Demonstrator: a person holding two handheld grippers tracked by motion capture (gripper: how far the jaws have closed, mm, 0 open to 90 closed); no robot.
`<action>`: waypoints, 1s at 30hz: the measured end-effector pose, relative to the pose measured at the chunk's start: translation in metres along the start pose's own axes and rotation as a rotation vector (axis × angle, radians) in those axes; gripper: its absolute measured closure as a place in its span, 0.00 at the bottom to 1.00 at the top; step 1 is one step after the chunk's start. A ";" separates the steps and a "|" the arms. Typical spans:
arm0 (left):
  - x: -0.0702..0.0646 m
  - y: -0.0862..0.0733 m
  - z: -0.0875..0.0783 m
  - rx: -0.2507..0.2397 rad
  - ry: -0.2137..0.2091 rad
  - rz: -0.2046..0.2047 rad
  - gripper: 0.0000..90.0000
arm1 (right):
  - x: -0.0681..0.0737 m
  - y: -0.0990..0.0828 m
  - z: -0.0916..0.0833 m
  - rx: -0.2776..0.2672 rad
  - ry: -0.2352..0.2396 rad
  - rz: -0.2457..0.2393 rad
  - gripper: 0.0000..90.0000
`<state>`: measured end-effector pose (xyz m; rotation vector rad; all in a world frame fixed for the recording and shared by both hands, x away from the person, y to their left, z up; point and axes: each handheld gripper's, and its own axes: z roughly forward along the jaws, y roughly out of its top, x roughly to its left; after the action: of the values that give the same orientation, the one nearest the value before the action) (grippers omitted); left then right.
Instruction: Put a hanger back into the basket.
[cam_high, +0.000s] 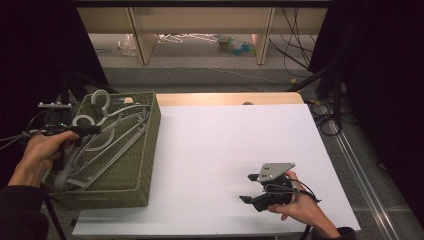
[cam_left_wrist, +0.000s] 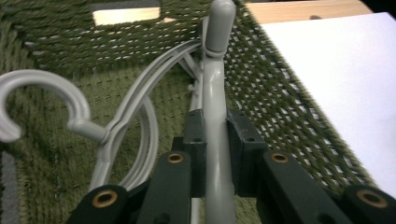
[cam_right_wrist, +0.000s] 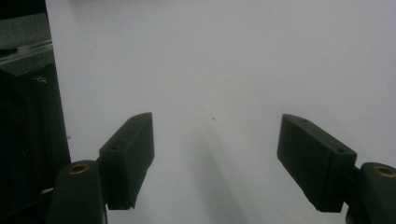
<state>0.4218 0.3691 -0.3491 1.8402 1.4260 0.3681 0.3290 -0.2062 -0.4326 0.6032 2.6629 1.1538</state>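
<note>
The left gripper (cam_left_wrist: 215, 140) has its fingers clamped on a grey hanger (cam_left_wrist: 215, 93) whose hook runs straight ahead inside the basket (cam_high: 145, 150), while the right gripper (cam_high: 252, 187), fingers wide open, sits well apart over the bare surface (cam_high: 225, 145).

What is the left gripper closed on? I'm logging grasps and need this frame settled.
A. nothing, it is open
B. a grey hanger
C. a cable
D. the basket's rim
B: in the left gripper view the left gripper has its jaws pressed on both sides of a grey hanger, over the green basket.
</note>
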 end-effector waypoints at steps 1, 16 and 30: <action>0.003 0.000 -0.001 0.025 0.021 0.033 0.87 | 0.000 0.000 0.000 -0.001 0.002 0.000 0.32; 0.020 -0.018 0.014 0.041 0.120 0.071 0.85 | 0.000 0.000 0.000 -0.002 0.001 -0.002 0.32; 0.033 -0.035 0.024 0.071 0.116 0.041 0.84 | 0.000 0.000 0.002 0.000 0.006 -0.003 0.32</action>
<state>0.4233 0.3929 -0.3972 1.9351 1.4979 0.4570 0.3297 -0.2052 -0.4340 0.5968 2.6680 1.1566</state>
